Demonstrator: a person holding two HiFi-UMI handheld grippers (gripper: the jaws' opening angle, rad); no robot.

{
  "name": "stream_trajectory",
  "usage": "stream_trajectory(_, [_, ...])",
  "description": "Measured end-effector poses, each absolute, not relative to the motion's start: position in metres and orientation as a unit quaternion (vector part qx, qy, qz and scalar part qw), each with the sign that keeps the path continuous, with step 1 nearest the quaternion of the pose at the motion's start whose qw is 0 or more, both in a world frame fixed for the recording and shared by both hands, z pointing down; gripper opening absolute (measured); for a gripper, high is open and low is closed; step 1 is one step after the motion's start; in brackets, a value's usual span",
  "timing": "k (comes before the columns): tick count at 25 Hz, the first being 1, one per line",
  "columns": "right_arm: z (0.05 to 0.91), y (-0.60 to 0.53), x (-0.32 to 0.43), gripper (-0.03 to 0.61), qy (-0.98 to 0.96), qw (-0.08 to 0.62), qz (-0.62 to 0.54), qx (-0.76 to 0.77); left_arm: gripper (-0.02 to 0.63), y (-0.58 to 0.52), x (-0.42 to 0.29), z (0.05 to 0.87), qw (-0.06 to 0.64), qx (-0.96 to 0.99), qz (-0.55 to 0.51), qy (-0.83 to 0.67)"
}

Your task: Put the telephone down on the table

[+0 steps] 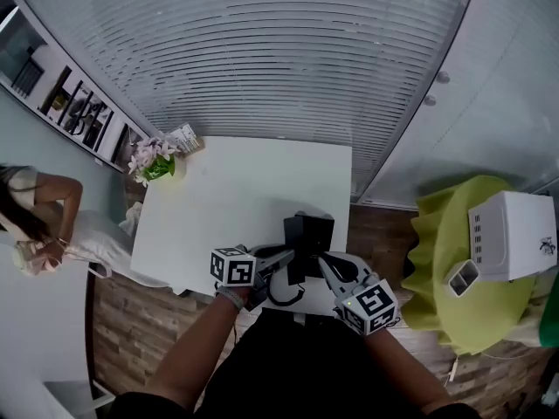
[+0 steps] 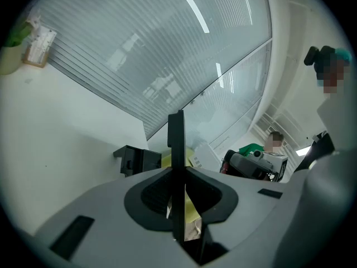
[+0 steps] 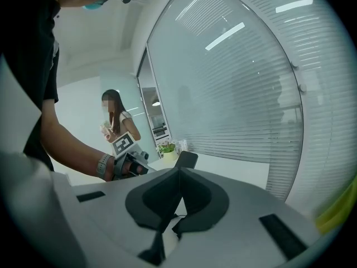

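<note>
Risks, judged from the present hold: flower pot (image 1: 157, 166) at the far left corner of the bench (image 1: 236, 190) is well apart, no obstacle; left gripper (image 1: 281, 257) has only a thin black edge of the telephone (image 1: 307, 234) nipped, so the set could pivot or slip out if the two hands come down unevenly; the cord (image 1: 288, 297) loops off the near side and could catch on the bench's near edge; the set sits over the near right part of the bench, so a placement too near could tip it off; right gripper (image 1: 326, 265) also holds a narrow piece, same slip hazard. Positions: left fingers (image 2: 150, 197) partly closed, pressed on either side of an upright black slab that runs up between them and past the tips; telephone lies between the two grippers, its black body just far of both sets of tips; right fingers (image 3: 195, 197) drawn almost together, a flat, round-cornered black piece of the telephone sticking out beyond the tips; whether its underside rests on the bench or hangs clear, cannot tell.
</note>
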State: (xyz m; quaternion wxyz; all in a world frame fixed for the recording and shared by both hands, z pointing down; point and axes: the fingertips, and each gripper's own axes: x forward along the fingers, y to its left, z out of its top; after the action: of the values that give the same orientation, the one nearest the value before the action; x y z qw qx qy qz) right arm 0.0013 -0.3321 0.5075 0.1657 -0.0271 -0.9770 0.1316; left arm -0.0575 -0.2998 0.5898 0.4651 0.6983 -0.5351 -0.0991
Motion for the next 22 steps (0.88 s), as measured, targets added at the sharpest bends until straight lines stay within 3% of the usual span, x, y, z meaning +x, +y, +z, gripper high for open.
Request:
stream_trajectory(10, [0.509, -0.332, -0.003, 0.023, -0.973, 0.173, 0.128, -0.087, 0.077, -0.291, -0.055, 0.583, 0.461, 0.669, -0.111, -0.573])
stream_trajectory(22, [0.519, -0.306, -0.048, 0.023, -0.968, 0.190, 0.136, -0.091, 0.075, -0.253, -0.100, 0.584, 0.463, 0.662, -0.132, -0.574])
